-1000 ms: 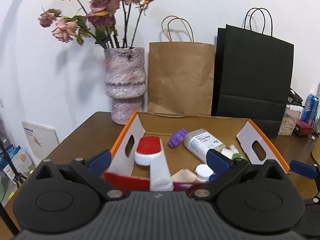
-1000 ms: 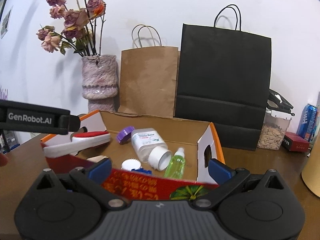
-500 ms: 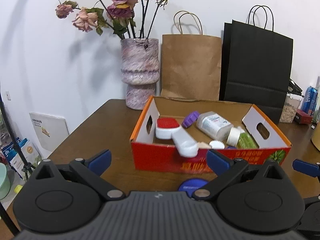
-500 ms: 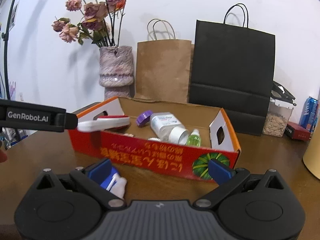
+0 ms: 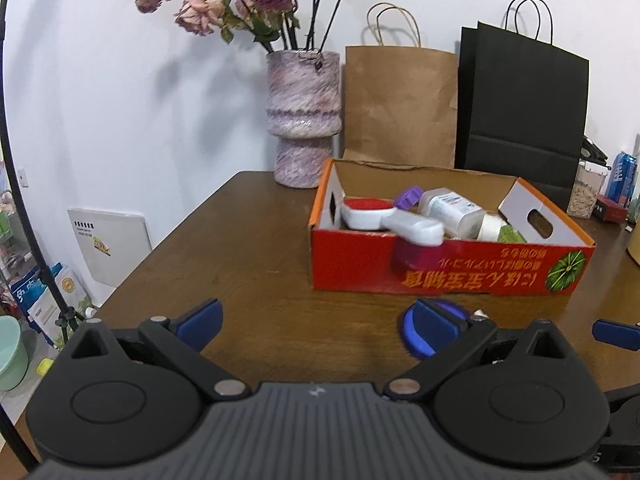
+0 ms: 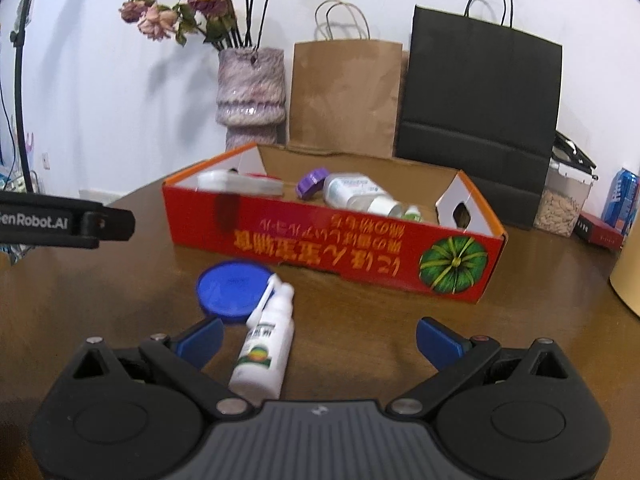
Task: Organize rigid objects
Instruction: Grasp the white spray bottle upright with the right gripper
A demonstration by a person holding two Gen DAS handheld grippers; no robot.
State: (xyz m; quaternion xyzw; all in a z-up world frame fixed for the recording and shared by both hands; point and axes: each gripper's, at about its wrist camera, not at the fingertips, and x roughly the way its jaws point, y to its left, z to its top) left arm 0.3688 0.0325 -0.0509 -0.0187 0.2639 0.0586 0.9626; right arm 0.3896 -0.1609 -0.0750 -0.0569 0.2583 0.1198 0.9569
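Both left gripper (image 5: 316,322) and right gripper (image 6: 320,334) gape wide, empty (spray bottle (image 6: 264,350) beside blue lid (image 6: 232,288), red box (image 6: 340,244) behind).

Glossy wood table (image 6: 400,320), printed cardboard box (image 6: 320,240), plastic spray bottle (image 6: 264,352)

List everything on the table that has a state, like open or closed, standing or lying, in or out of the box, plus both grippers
left gripper: open, empty
right gripper: open, empty
red box: open-topped, print upside down
white brush: in box, handle overhanging front wall
clear bottle: lying in box
purple cap: loose in box
white spray bottle: lying outside box
blue lid: flat outside box
vase: upright
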